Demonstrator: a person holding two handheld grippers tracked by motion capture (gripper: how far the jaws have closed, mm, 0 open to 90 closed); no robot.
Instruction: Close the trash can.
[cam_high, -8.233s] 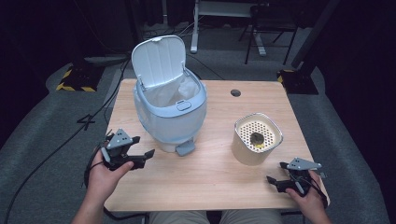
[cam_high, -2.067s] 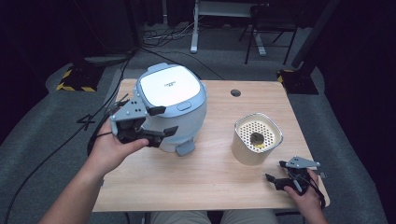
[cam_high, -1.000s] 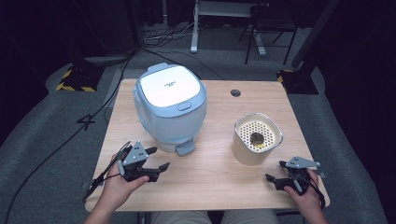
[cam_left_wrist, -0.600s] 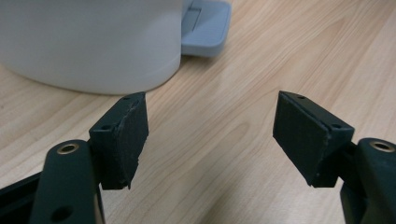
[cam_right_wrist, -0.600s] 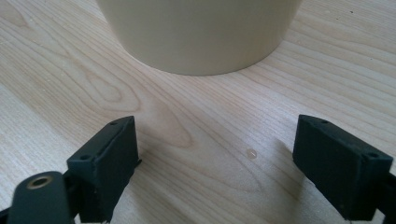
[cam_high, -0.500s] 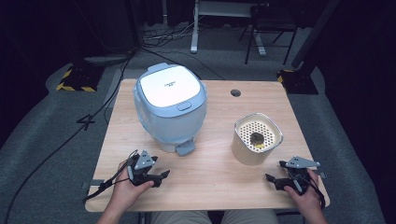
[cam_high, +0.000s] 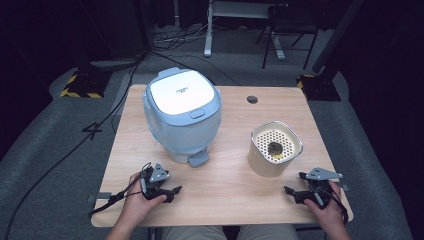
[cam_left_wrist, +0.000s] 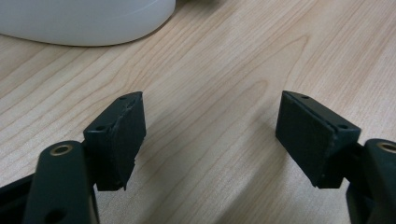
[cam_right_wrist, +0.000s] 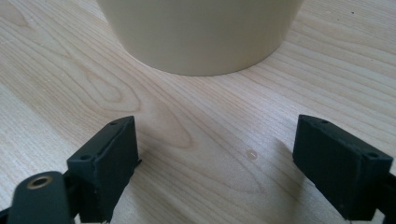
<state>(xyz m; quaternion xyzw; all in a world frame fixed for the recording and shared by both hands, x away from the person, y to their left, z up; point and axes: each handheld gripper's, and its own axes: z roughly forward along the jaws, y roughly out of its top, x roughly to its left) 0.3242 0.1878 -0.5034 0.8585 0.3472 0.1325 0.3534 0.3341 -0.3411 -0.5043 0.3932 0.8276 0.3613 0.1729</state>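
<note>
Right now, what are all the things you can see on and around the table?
Bin: one, pale blue with a white lid, lid shut, left half of the table.
Container: one, cream, holed insert on top with a dark lump in it, right half.
Table: one, light wood, round hole near the far edge.
Cables: several, black, on the grey floor at left.
Left tool: one, black, open, empty, near-left edge.
Right tool: one, black, open, empty, near-right edge.
</note>
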